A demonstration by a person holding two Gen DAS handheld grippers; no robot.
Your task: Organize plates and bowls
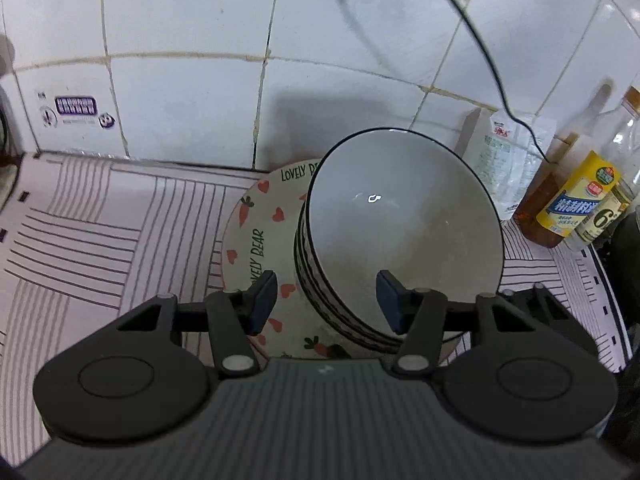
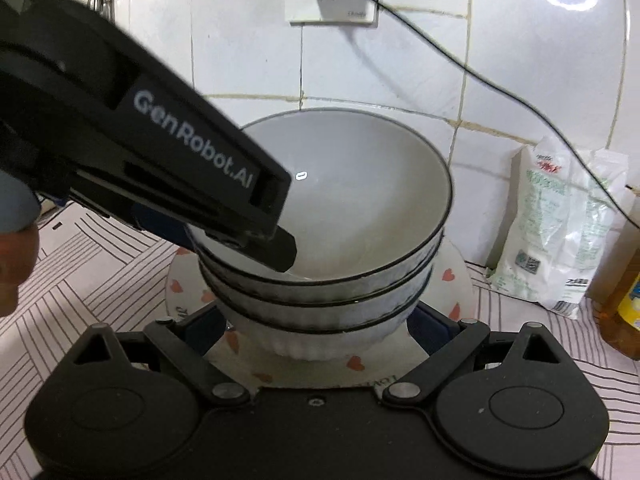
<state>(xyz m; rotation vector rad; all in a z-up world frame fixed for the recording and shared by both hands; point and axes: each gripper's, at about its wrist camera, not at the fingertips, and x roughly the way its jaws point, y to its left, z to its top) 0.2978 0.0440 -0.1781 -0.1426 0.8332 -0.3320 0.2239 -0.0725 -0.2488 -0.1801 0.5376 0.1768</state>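
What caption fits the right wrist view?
Left gripper straddles the rim of stacked black-rimmed white ceramic bowls on a heart-patterned plate.

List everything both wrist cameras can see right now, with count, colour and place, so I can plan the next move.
bowls: three, white with dark rims, nested in a stack on the plate.
plate: one, white with red hearts, carrots and "LOVELY BEAR" lettering, under the stack on the counter mat.
counter mat: one, pale pink with dark stripes.
white bag: one, by the wall, right of the plate.
bottles: at least two, amber oil and yellow-labelled, far right.
wall socket: one, white, on the tiled wall, black cable running right.
left gripper: jaws open, straddling the top bowl's rim.
right gripper: jaws open either side of the stack's base.
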